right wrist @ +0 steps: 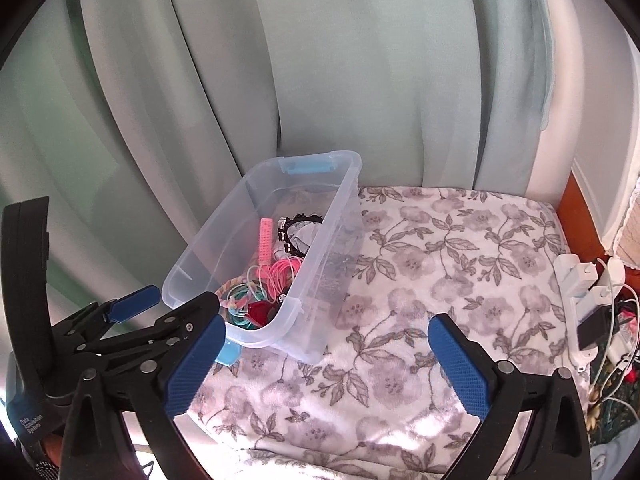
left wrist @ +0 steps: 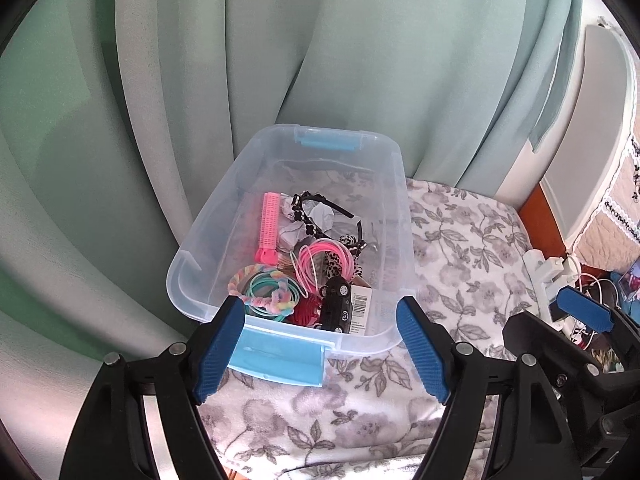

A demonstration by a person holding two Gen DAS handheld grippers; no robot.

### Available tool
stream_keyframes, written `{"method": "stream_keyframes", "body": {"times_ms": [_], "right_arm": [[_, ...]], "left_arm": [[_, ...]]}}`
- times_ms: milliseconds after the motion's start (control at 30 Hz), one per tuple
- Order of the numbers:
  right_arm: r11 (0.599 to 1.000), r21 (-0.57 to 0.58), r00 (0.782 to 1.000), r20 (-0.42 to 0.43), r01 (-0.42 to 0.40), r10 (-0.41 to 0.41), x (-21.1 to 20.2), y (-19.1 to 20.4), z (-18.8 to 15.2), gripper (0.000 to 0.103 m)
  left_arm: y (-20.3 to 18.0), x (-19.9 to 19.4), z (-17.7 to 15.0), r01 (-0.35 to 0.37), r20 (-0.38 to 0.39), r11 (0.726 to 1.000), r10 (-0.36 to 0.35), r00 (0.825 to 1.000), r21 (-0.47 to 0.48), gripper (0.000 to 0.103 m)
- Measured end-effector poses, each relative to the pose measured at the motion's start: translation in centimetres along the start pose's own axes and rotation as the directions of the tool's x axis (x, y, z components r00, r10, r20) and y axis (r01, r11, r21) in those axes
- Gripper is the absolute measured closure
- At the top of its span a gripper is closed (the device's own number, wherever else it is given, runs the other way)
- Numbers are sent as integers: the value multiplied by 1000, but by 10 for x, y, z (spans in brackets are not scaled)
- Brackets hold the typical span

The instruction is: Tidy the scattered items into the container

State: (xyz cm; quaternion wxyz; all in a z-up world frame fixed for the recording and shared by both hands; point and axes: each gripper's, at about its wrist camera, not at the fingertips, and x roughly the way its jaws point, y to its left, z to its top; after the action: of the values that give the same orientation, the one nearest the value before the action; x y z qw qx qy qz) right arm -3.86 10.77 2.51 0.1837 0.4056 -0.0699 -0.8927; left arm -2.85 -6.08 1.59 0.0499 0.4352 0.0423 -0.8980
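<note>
1. I am holding my left gripper (left wrist: 320, 354) with its jaws spread wide and nothing between them, hovering over the near end of the clear container (left wrist: 400, 216).
2. My right gripper (right wrist: 326, 364) is hanging beside it, jaws released and empty, above the floral blanket (right wrist: 460, 264).
3. The container is sitting at the blanket's far left edge, against the green curtain (left wrist: 360, 60).
4. Inside it are lying a pink roller (left wrist: 269, 224), pink hair ties (left wrist: 325, 258) and a black toy car (left wrist: 337, 308).

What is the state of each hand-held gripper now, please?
Left hand-held gripper: open, holding nothing, above the clear plastic box.
Right hand-held gripper: open, holding nothing.
</note>
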Motion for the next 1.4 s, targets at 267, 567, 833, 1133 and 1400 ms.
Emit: {"method": "stream_keyframes", "body": {"times_ms": [267,567,833,1133,1400], "right_arm": [[1000,8,1000,5,11,-11,-6,-3,3,0],[999,5,999,23,35,-35,-18,-4,7,0],[999,-2,999,25,34,-34,-24,-2,8,0],[998,-25,998,26,54,-53,-35,6,11,0],[997,-53,998,29,59,-57,-38,19,13,0]], "left_arm": [[-5,-2,-1,4,3,1000,-4,1000,5,19],[-8,-10,-2,8,17,1000,-8,1000,20,12],[-5,-13,-3,11,21,1000,-11,1000,21,7],[-1,-21,-4,7,31,1000,-7,999,14,7],[4,-29,-2,-12,44,1000,11,999,2,7]]}}
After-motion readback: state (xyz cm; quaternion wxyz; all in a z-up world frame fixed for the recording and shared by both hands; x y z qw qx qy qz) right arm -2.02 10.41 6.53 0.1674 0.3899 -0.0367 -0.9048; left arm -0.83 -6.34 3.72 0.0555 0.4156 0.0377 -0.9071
